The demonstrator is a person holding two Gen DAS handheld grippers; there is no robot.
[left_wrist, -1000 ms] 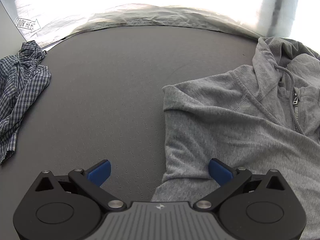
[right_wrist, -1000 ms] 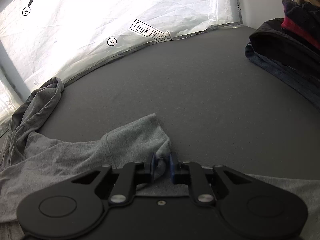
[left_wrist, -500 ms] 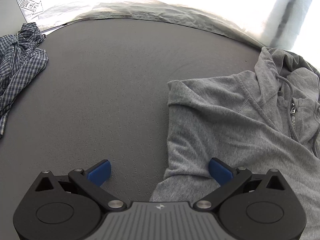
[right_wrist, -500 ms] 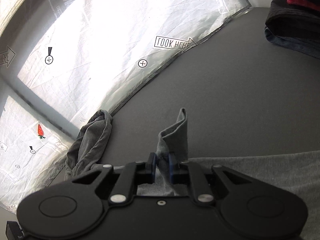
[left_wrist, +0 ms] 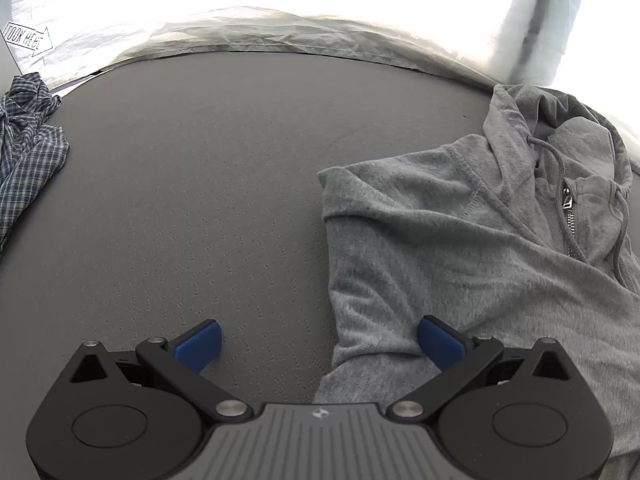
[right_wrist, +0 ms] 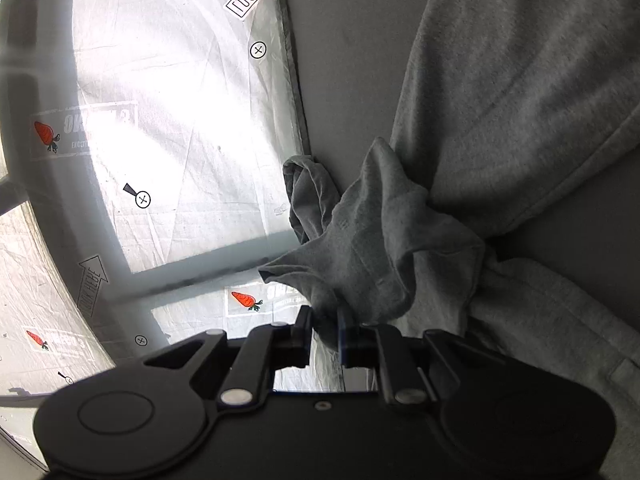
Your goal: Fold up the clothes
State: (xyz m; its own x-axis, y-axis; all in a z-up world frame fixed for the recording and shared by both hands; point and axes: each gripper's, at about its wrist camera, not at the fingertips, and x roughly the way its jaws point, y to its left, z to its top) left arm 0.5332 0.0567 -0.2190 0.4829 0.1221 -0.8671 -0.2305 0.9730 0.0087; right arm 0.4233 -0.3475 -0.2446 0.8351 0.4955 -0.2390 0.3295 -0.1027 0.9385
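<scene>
my right gripper (right_wrist: 324, 330) — jaws pinched tight on a bunched fold of the grey hoodie (right_wrist: 500, 92) | fabric lifted, pulled taut from the grip toward the garment's body on the dark grey table (right_wrist: 340, 80) | camera tilted — white sheet (right_wrist: 180, 92) with carrot prints, arrow labels at left

Both claws: black linkage bodies, silver screws, round discs; left claw (left_wrist: 318, 340) has blue pads.
</scene>
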